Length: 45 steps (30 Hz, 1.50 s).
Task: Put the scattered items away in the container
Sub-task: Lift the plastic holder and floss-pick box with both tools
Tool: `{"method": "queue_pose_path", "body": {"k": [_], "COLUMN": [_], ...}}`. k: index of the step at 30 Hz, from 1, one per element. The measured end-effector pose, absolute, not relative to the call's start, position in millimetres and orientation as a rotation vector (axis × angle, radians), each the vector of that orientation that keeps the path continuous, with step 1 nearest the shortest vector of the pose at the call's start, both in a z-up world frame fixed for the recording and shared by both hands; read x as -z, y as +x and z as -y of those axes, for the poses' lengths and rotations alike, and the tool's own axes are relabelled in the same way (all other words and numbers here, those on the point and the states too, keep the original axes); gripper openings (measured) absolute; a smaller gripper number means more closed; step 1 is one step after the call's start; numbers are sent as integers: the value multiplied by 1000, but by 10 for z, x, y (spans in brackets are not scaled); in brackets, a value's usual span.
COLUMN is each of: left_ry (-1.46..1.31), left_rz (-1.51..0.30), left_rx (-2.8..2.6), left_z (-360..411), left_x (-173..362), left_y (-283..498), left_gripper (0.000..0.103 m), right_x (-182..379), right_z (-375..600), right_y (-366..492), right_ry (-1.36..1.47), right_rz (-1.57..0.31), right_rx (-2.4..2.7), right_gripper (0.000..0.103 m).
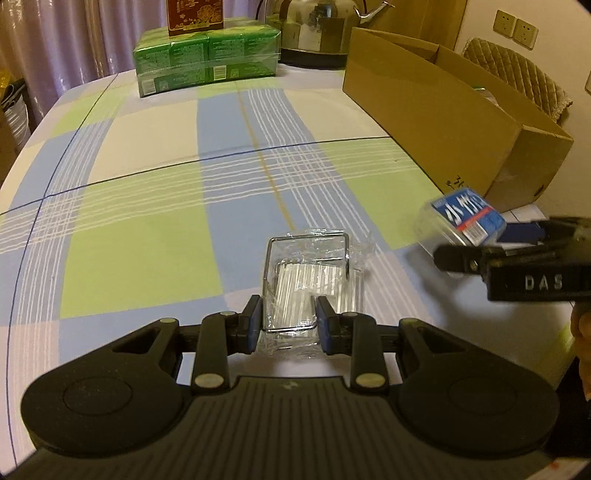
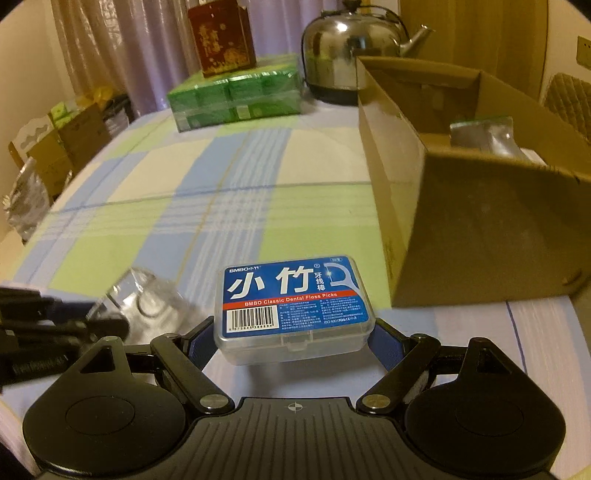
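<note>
My left gripper point(image 1: 288, 320) is shut on a clear plastic packet with a wire frame point(image 1: 308, 282), held low over the checked tablecloth point(image 1: 147, 221). My right gripper point(image 2: 293, 341) is shut on a clear dental floss pick box with a blue label point(image 2: 293, 306), lifted above the table. From the left wrist view that box point(image 1: 463, 219) and the right gripper point(image 1: 491, 243) hang at the right, just short of the open cardboard box point(image 1: 436, 110). The cardboard box point(image 2: 461, 229) stands right of the floss box, with a silvery packet point(image 2: 484, 134) inside. The clear packet point(image 2: 144, 299) shows blurred at lower left.
At the table's far end stands a green wrapped pack point(image 1: 207, 61) with a red box point(image 1: 195, 16) on top, beside a steel kettle point(image 1: 317, 29). A padded chair point(image 1: 517, 77) sits behind the cardboard box. Boxes and bags point(image 2: 55, 147) crowd the floor to the left.
</note>
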<state>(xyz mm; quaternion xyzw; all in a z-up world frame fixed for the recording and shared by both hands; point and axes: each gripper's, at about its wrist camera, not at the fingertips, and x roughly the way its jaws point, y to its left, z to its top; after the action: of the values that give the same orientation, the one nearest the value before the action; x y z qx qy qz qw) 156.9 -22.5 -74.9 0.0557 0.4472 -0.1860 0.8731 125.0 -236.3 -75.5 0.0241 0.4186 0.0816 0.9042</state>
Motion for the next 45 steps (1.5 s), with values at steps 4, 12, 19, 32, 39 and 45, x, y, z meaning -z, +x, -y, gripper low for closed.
{"method": "queue_pose_path", "body": {"k": [4, 12, 19, 32, 39, 45], "left_ry": [118, 133, 118, 115, 109, 98], "left_rz": [-943, -945, -941, -937, -938, -922], "left_rx": [391, 378, 376, 374, 372, 358], "left_z": [200, 284, 275, 282, 281, 263], "left_x": [788, 830, 809, 806, 809, 778], "left_y": [1573, 1583, 1575, 1568, 1573, 1581], "left_gripper": [26, 29, 26, 26, 26, 26], "right_x": [791, 882, 946, 966, 994, 928], "right_z": [2382, 2309, 2312, 2266, 2234, 2220], "right_y": [1251, 1243, 1276, 1327, 1363, 1311], "right_ry": [55, 26, 35, 8, -13, -23], "right_rz": [-871, -881, -906, -893, -891, -850], "right_rx": [-164, -176, -167, -165, -169, -169], "right_gripper": [83, 83, 83, 89, 88, 84]}}
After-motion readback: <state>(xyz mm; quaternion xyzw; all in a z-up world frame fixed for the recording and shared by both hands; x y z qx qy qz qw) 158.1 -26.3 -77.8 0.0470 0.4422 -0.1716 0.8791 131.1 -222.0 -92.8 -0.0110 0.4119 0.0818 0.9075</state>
